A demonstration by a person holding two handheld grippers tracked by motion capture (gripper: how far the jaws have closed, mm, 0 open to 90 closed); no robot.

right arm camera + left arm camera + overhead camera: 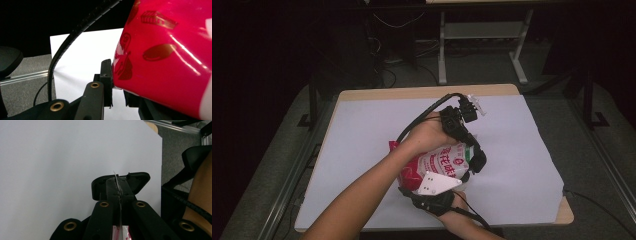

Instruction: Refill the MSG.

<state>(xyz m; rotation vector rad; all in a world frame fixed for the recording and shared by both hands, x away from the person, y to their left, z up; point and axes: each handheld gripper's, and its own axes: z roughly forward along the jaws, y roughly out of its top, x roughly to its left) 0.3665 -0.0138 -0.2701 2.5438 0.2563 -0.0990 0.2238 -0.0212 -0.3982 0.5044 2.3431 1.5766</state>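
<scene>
A red and white snack bag (439,160) with printed characters is held up over the white sheet (377,125) on the table. My left gripper (476,161) comes at it from the far side, and its jaws are shut on the bag's thin sealed edge (117,185). My right gripper (419,182), under its grey plate (439,182), is at the bag's near side. In the right gripper view its jaws pinch the glossy red bag (162,50) at the lower edge, with one black pad (106,75) pressed against it.
The white sheet covers most of the wooden table (427,91). A black cable (65,50) from the left gripper arcs above the bag. Grey floor and a metal rail (175,125) lie past the table's edge. A forearm (202,195) is close on the right.
</scene>
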